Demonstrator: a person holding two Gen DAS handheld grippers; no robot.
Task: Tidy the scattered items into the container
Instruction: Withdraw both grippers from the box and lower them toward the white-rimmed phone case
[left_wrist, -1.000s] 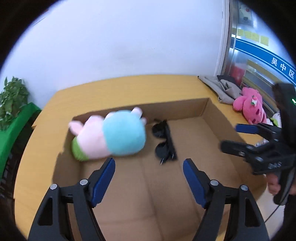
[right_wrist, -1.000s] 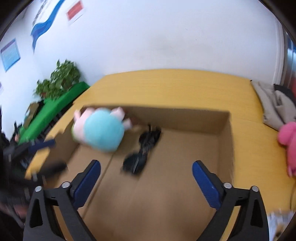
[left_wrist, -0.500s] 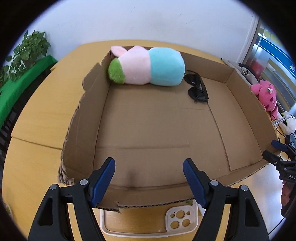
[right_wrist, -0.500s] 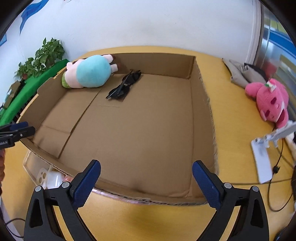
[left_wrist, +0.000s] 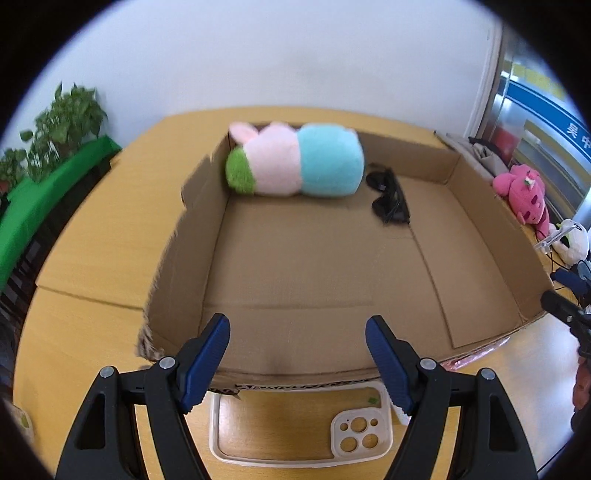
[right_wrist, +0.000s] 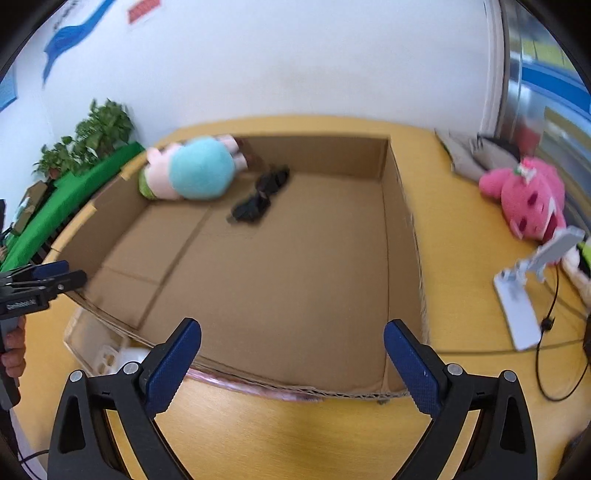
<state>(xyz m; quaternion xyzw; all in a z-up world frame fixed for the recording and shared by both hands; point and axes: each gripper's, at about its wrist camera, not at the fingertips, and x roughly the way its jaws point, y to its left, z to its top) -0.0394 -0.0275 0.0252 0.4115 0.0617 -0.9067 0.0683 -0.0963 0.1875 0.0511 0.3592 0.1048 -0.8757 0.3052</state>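
A shallow cardboard box (left_wrist: 192, 236) (right_wrist: 402, 236) lies on the yellow table. A pink, blue and green plush (left_wrist: 295, 164) (right_wrist: 192, 171) and black sunglasses (left_wrist: 389, 199) (right_wrist: 260, 197) lie at its far end. My left gripper (left_wrist: 297, 356) is open and empty above the box's near edge. A clear phone case (left_wrist: 360, 430) lies on the table just below it. My right gripper (right_wrist: 291, 360) is open and empty over the box's near right corner. A pink plush (right_wrist: 528, 195) (left_wrist: 524, 192) lies right of the box.
A white phone stand (right_wrist: 524, 291) with a black cable (right_wrist: 554, 332) sits on the table at the right. Grey cloth (right_wrist: 476, 155) lies at the far right. A white plush (left_wrist: 572, 242) lies near the pink one. Green plants (left_wrist: 55, 133) stand to the left.
Both grippers have pulled back from inside the box to its near edge, both open and empty. The phone case came into view. The plush and sunglasses stayed in the box.
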